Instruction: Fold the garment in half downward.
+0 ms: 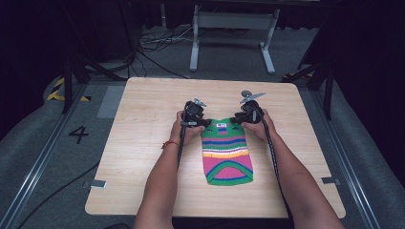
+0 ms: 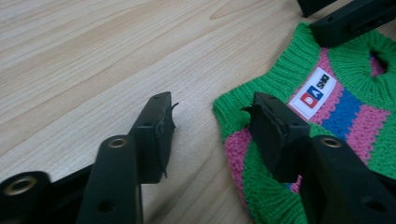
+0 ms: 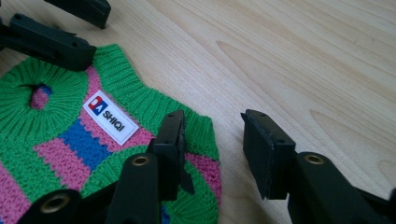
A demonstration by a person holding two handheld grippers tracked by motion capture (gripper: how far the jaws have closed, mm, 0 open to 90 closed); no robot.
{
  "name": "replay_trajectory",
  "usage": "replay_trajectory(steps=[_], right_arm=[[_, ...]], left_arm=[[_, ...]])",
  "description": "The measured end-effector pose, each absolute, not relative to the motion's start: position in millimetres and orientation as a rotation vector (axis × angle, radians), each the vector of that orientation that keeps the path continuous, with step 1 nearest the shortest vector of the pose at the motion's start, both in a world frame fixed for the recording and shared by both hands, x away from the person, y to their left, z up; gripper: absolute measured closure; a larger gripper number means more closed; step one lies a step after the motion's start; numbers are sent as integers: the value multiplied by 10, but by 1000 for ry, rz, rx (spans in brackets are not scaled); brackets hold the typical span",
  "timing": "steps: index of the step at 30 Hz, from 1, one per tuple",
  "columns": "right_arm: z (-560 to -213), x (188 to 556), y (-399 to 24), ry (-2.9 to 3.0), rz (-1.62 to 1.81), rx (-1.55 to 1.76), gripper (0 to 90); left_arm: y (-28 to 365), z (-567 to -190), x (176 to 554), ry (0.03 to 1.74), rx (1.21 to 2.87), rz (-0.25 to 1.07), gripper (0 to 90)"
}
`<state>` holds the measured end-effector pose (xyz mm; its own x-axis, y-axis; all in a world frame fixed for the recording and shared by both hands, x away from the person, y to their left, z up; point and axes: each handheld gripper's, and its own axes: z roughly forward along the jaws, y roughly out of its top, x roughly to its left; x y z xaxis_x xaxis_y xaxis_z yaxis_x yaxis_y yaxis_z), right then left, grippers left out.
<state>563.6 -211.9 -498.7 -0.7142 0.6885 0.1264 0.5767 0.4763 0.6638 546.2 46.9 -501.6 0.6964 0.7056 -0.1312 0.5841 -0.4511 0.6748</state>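
A small knitted sweater, striped green, pink, blue and yellow, lies flat on the wooden table with its collar end away from the person. A white label sits below the neck hole. My left gripper is at the sweater's far left corner. It stands open, one jaw over bare wood, the other over the green edge. At the far right corner my right gripper is open too, straddling the knitted corner. The label lies to its left.
The left gripper's jaws appear at the right gripper view's top left, the right gripper's jaws at the left gripper view's top right. Beyond the table stand a grey metal frame and floor cables. A "4" marks the floor.
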Motion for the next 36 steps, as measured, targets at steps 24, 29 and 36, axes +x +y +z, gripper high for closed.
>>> replay_trajectory(steps=[24, 29, 36], right_arm=[[-4908, 5578, -2166, 2577, 1069, 1063, 844], [-4841, 5575, -2214, 2540, 1103, 1058, 846], [-4705, 5539, -2308, 2495, 1161, 1029, 846]], left_arm=[[292, -4933, 5516, 903, 2257, 258, 841], [223, -4817, 5542, 886, 2256, 307, 841], [179, -4627, 5515, 839, 2252, 354, 844]])
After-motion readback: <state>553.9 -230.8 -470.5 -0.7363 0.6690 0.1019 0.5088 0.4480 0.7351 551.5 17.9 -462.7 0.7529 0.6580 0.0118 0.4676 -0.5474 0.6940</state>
